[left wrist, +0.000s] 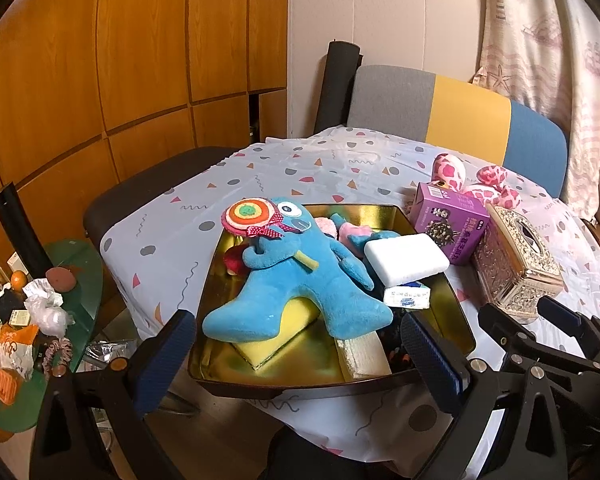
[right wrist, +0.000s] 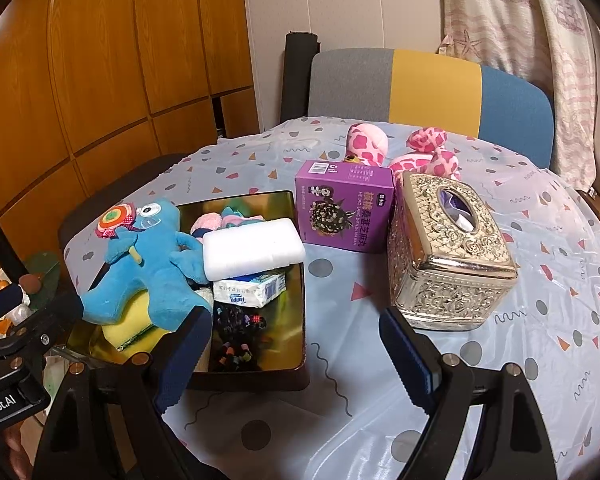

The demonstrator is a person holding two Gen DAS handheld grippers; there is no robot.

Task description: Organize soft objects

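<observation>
Grippers, your left gripper and right gripper, gape wide, empty, over the gold tin of soft things; the blue plush sprawls there, "Tempo" tissues alongside; farther back the pink plush lies unpacked, seemingly your next reach.

Fuzzy plush blue doll lies in a glossy gold metal tin on a shiny plastic tablecloth.

Tin: filled with blue plush, white sponge, tissue pack.
Right tongs: held wide apart, empty, above surface.
</observation>
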